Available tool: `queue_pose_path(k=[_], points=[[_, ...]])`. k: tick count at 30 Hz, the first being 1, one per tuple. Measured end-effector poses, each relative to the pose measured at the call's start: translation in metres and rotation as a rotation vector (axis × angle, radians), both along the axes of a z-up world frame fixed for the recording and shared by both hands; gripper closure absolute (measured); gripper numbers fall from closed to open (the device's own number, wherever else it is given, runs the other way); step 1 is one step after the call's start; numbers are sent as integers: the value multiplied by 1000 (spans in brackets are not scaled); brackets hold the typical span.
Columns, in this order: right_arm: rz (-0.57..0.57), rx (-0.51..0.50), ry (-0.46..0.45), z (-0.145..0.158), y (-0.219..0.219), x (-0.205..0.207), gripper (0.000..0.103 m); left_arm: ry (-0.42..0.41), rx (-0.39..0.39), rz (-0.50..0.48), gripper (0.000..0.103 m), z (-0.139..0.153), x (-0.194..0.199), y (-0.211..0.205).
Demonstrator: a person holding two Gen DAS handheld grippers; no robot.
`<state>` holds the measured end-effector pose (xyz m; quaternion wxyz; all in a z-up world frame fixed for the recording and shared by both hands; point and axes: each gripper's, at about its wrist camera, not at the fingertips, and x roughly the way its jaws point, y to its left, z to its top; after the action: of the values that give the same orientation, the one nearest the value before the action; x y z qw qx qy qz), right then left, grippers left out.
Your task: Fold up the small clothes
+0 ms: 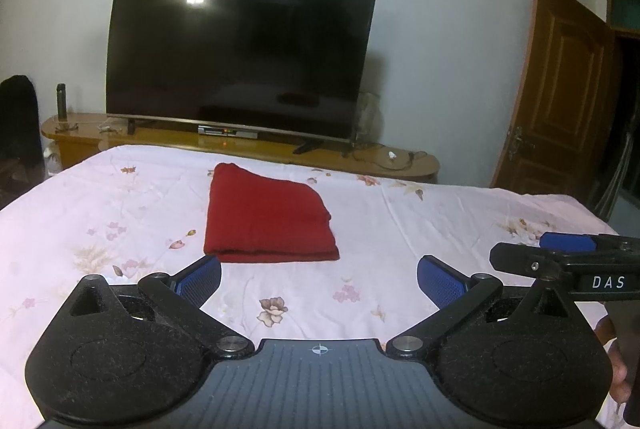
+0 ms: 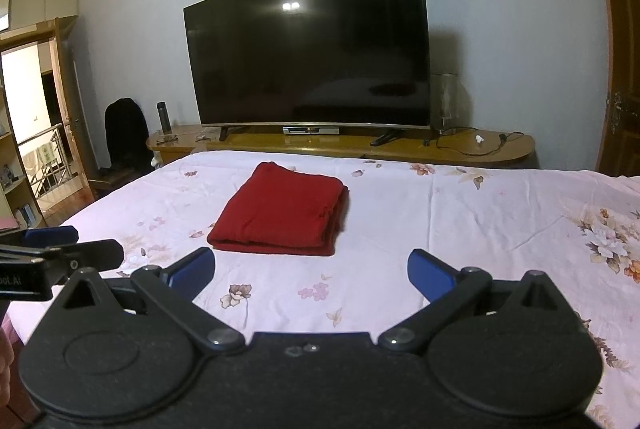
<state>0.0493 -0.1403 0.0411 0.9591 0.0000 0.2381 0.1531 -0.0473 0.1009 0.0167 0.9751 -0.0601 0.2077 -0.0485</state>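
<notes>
Folded red knit garment (image 1: pixel 268 217) at 12 o'clock; left gripper (image 1: pixel 319 279) and right gripper (image 2: pixel 311 269) wide, empty. Square edges, press flat.

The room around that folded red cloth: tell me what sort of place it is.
Most likely a home bedroom. The folded red garment lies on a bed with a pale pink floral sheet, facing a large black curved television on a long low wooden cabinet, beside a brown panelled wooden door.
</notes>
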Motion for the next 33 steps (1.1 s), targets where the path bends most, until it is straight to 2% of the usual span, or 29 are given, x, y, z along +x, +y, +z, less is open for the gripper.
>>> queue_pose_path(k=[33], points=[[-8,-5,1,-1,-3,1,1,0,13,-12,0,0,2,-2]])
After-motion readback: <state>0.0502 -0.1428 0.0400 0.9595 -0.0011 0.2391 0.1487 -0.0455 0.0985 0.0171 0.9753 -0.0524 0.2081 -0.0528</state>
